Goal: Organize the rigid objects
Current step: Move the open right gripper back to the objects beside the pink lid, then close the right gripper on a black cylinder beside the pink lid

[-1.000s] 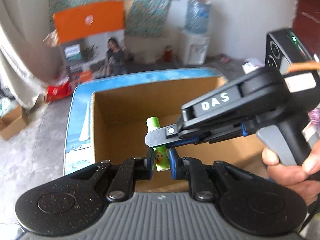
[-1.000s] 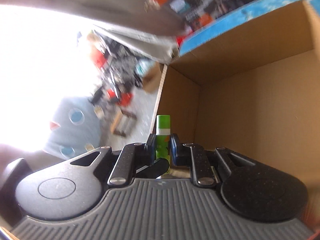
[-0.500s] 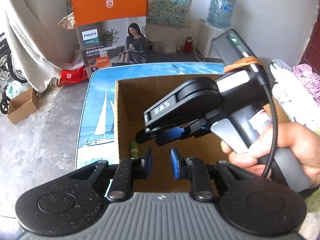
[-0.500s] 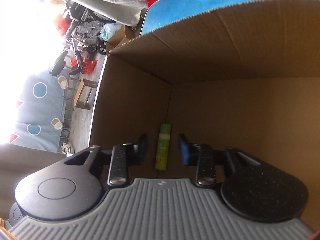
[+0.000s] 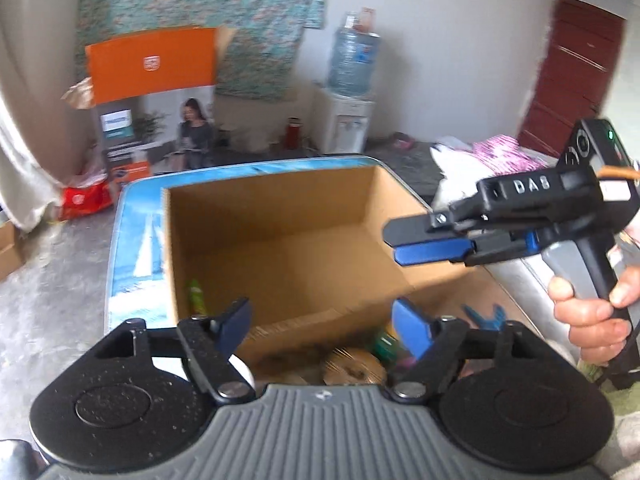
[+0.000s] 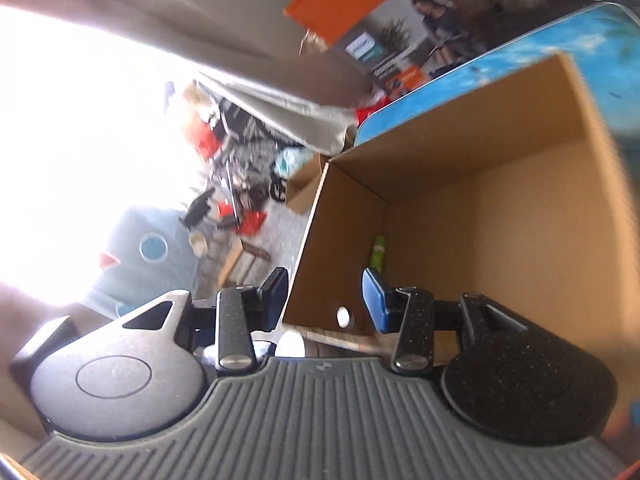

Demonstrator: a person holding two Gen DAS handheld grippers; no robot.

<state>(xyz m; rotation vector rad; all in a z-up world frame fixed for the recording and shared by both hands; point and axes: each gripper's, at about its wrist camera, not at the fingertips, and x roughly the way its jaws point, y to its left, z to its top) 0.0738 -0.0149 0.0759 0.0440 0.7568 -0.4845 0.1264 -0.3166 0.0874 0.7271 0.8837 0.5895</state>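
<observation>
Both claws have let go of the green tube (image 5: 196, 292) they were pinching together a second ago and pulled back from the cardboard box (image 5: 280, 216). That tube now lies on the box floor against the left wall, near the front corner; in the right wrist view it shows as a green stick (image 6: 378, 254) in the same corner.

The left claw (image 5: 322, 326) has just been opening and now stands spread wide with nothing between its blue pads (image 5: 236, 322), held over the box's near edge. The right claw (image 5: 424, 240), gripped by a hand (image 5: 592, 308), hovers to the right of the box, above its rim. Its jaws have also just been opening and stand partly apart, empty; in its own view the right claw (image 6: 326, 294) straddles the box's near corner without touching it.

Below the left claw, blurred items sit in front of the box: something round and tan (image 5: 352, 366) and a blue piece (image 5: 484, 316). The box rests on a blue-patterned bench (image 5: 136, 240).
</observation>
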